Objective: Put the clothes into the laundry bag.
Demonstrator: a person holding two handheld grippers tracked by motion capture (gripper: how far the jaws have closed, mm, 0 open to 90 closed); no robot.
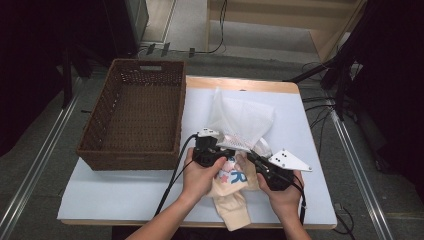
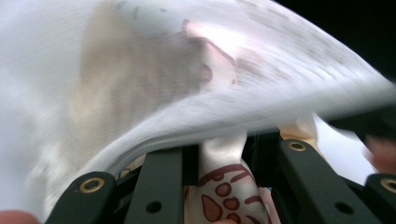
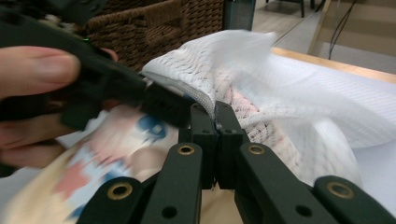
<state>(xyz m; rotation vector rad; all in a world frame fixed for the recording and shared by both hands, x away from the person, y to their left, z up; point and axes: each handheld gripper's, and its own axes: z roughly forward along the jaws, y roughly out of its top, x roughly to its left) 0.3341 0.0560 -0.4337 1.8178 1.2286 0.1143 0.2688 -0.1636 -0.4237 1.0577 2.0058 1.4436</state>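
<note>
The right gripper [image 3: 215,122] pinches the mesh bag's [image 1: 240,120] rim at the table's near middle. The left gripper [image 2: 223,154] grips the cream shirt [image 1: 231,197], whose length runs nearward from the bag's mouth.

The high view looks forward and down over the table [image 1: 125,195]. Each gripper view rides close behind its own jaws; both share the white mesh bag [image 2: 140,84] and printed cream garment [image 3: 116,144] just ahead.
</note>
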